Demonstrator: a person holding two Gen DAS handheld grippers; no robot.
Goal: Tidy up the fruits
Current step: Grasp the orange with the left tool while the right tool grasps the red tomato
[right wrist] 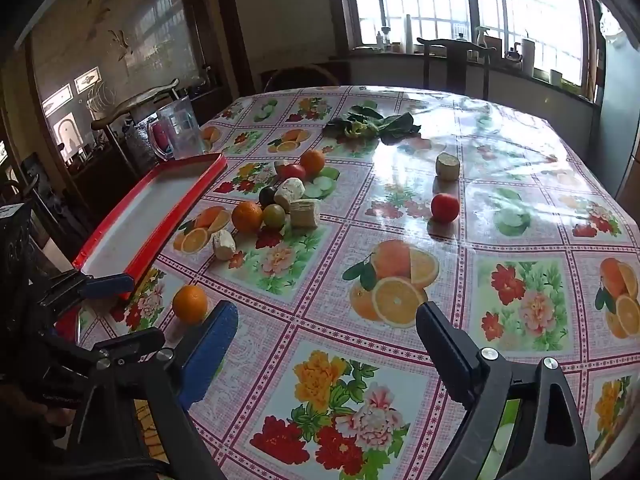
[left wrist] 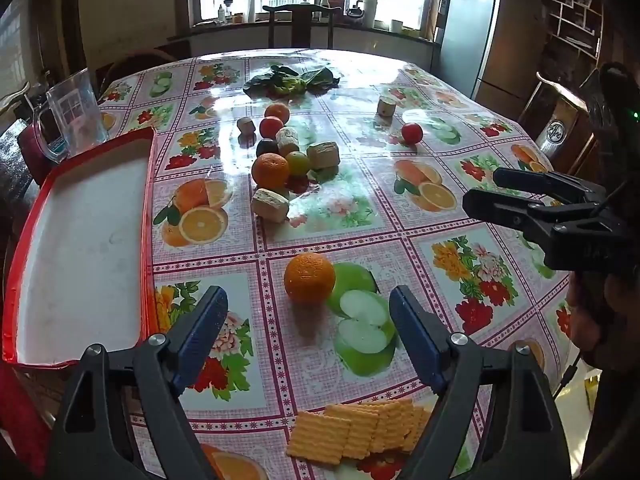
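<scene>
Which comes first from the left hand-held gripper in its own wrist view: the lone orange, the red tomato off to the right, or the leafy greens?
1. Lone orange: just ahead of the open left hand-held gripper, slightly left of centre.
2. Red tomato: mid-table, right of the fruit cluster.
3. Leafy greens: far end of the table, near the window.

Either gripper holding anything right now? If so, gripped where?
Nothing held. Left gripper and right gripper are both open and empty; the nearest orange sits untouched on the table.
</scene>
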